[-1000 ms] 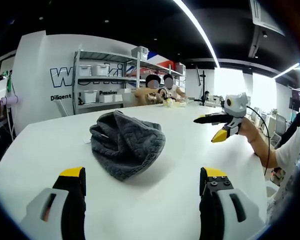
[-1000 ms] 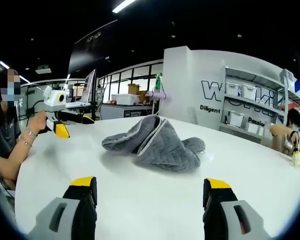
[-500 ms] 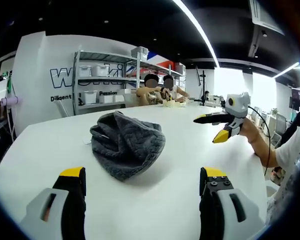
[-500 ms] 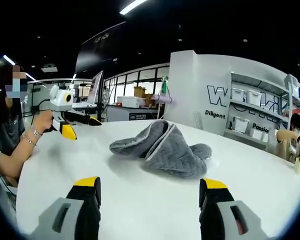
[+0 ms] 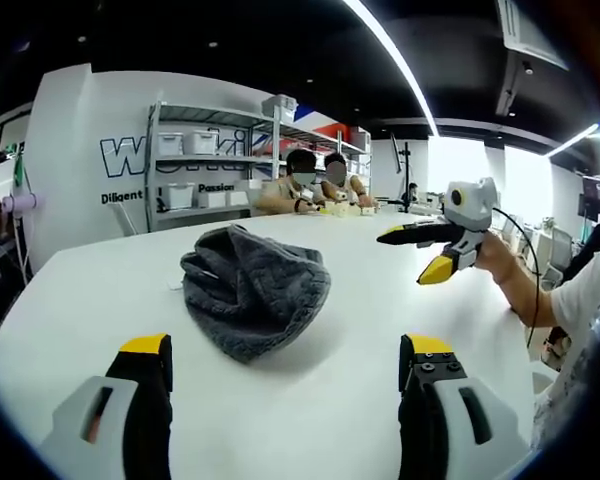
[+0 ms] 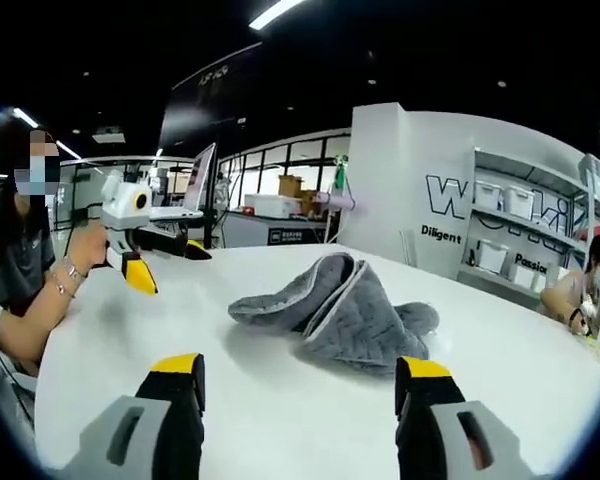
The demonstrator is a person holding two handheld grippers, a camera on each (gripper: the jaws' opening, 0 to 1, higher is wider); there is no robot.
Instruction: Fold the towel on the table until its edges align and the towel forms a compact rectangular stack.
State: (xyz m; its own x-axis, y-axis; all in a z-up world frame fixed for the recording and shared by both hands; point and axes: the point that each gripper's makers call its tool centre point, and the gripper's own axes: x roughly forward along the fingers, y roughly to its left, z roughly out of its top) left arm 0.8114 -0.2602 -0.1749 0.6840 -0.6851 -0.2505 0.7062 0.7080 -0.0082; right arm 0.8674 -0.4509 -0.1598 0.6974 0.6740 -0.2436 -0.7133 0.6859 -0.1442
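one grey towel (image 5: 252, 290) crumpled on white table (image 5: 90, 300), shelving (image 5: 200, 165) behind; both grippers' jaws wide, empty.

White table (image 5: 100, 300); crumpled grey towel (image 5: 252, 290) on it.

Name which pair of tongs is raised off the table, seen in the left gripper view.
The right tongs, held by a hand at that view's right, hang in the air beyond the grey towel. The left tongs rise from the bottom edge.

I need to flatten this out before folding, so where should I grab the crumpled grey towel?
Take the towel by its raised hemmed edge, the pale band arching at the top of the heap. It stands off the table, so the right claw can likely close around it coming in level.
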